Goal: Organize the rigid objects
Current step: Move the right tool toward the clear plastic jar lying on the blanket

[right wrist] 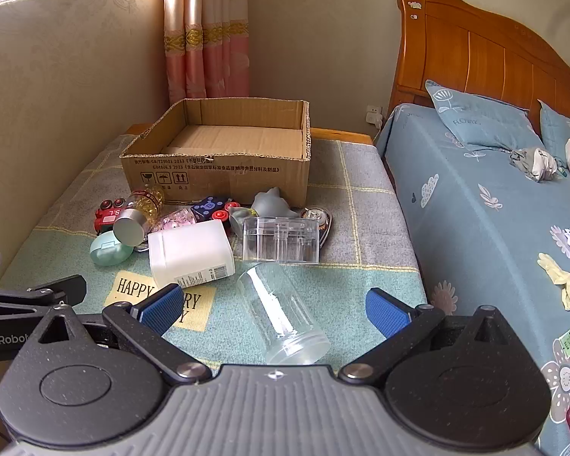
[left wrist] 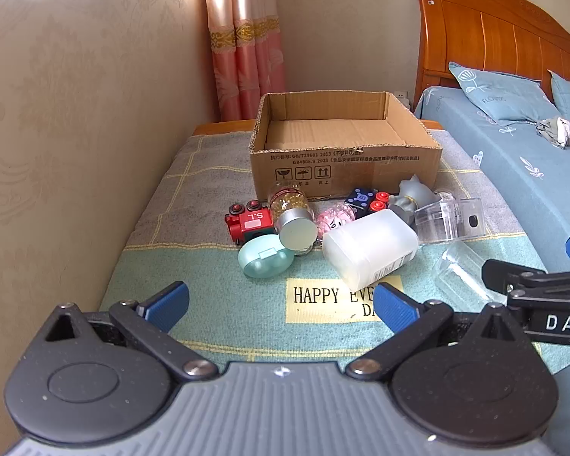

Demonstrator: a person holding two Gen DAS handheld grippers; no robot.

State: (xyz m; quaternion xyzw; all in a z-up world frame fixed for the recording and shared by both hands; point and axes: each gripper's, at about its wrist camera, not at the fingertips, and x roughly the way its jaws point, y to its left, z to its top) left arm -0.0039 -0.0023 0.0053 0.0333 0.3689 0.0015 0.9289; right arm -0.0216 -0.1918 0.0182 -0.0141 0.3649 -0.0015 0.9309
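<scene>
Looking down past both sets of jaws, I judge the job barely begun: the box (left wrist: pixel 342 144) sits empty at the far end of the bench, and every item lies outside it.

My left gripper (left wrist: pixel 281 306) is spread wide and holds nothing; my right gripper (right wrist: pixel 273 309) is equally wide, also empty, with the clear jar (right wrist: pixel 281 311) lying on its side on the cloth between its fingers, untouched.

Still to go in, heaped just in front of the box: the white bottle (left wrist: pixel 368 250), the clear case (right wrist: pixel 281 245), the mint case (left wrist: pixel 264 256), the red train (left wrist: pixel 249 222), the gold jar (left wrist: pixel 290 214), a pink piece (left wrist: pixel 332 218), a blue block (left wrist: pixel 361 199) and a grey figure (left wrist: pixel 414 195). Several lean on or touch each other, so I expect lifting one may shift its neighbours.

Everything rests on a checked cloth (left wrist: pixel 193 197) printed with "HAPPY", soft enough to let round things roll. A papered wall (left wrist: pixel 76 114) runs along the left, pink curtains (left wrist: pixel 243 38) hang behind the box, and a bed (right wrist: pixel 494 209) with a wooden headboard (right wrist: pixel 475 49) lies to the right.
</scene>
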